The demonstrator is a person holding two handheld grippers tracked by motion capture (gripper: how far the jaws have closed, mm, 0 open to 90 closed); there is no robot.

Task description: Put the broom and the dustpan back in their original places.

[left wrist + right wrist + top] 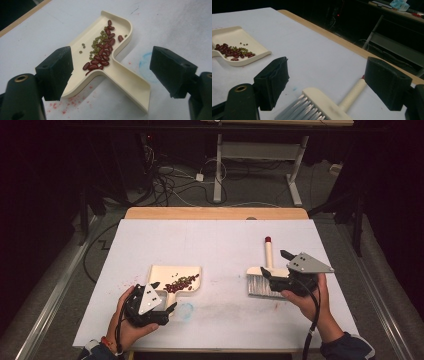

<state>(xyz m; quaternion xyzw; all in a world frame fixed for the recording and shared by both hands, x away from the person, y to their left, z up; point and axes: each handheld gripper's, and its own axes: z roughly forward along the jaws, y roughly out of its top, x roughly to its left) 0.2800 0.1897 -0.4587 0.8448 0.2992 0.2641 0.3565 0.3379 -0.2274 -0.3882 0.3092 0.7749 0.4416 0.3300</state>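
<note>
A cream dustpan [170,271] lies left of the table's middle and holds red beans [179,284] and small green beans. My left gripper [164,295] is open at the pan's handle end. In the left gripper view the pan's handle [130,82] runs between the spread jaws of the left gripper [112,72], and beans [103,51] are piled along one wall. A cream brush [262,281] with grey bristles and a red-tipped handle lies to the right. My right gripper [275,262] is open over its handle. The right gripper [327,82] straddles the brush [324,105], with the dustpan [232,35] beyond.
A white sheet [215,245] covers the table, with a wooden edge [215,213] at the far side. A blue smudge [185,310] and red specks [72,102] mark the sheet near the pan. Cables and desk legs [218,175] stand on the floor beyond.
</note>
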